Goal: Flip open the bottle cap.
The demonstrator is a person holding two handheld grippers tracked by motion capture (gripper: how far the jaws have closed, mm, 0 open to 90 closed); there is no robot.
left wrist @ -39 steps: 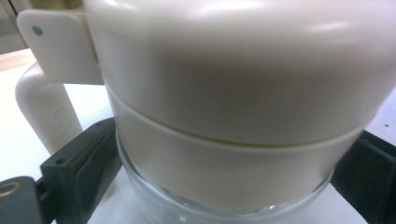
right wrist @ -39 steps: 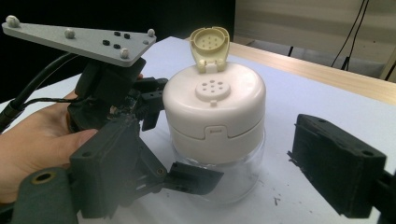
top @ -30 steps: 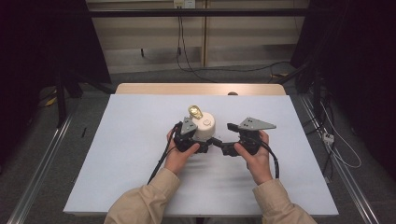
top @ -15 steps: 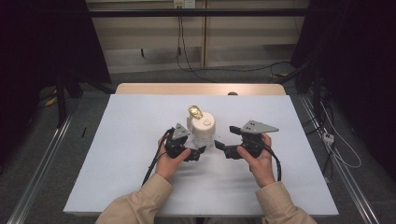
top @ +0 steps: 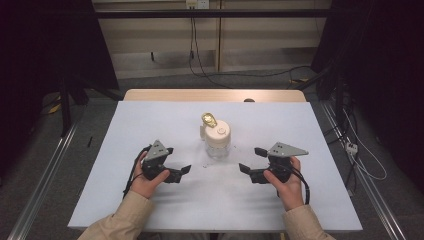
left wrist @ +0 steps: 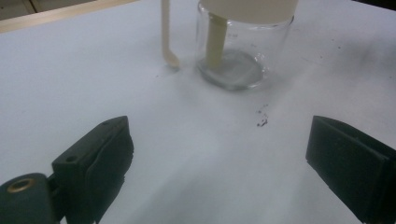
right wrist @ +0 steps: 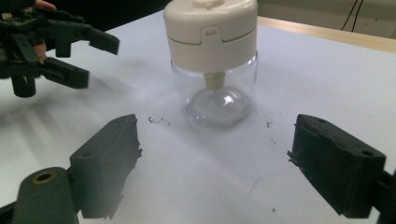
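Note:
A clear glass jar (top: 218, 142) with a cream lid stands upright in the middle of the white table (top: 145, 120). A cream stick (left wrist: 166, 32) stands beside it, topped by a gold-coloured piece (top: 209, 119). My left gripper (top: 179, 160) is open, low over the table to the left of the jar and clear of it. My right gripper (top: 250, 160) is open at a like distance on the right. The left gripper view has its wide-apart jaws (left wrist: 219, 158) facing the jar (left wrist: 238, 46). In the right gripper view the jaws (right wrist: 215, 163) frame the jar (right wrist: 212, 60), with the left gripper (right wrist: 100, 63) beyond.
Small dark specks (left wrist: 262, 121) lie on the table near the jar's base. A wooden strip (top: 215, 95) runs along the table's far edge. Cables trail on the floor behind, and metal rails flank the table.
Both grippers have drawn back from the jar, the left going left and the right going right, and both toward the person. The jar has stayed in place.

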